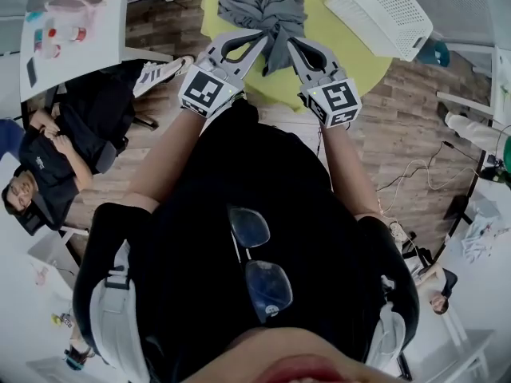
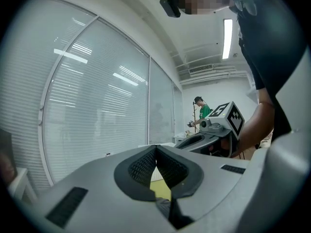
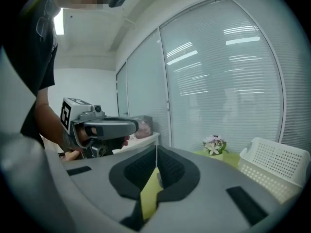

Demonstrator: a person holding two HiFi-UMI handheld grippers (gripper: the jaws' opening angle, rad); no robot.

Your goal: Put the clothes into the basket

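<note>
Directly ahead of both grippers, a grey garment [image 1: 267, 10] is seen bunched on the yellow-green table [image 1: 363, 58], its long axis running away from the person. The left gripper [image 1: 257, 42] and right gripper [image 1: 292, 43] are held side by side at its near end, neither clearly nearer. Both sets of jaws are pressed together, with nothing caught between them. A white basket [image 1: 383, 10] is noted to the garment's right, on the right gripper's side.
</note>
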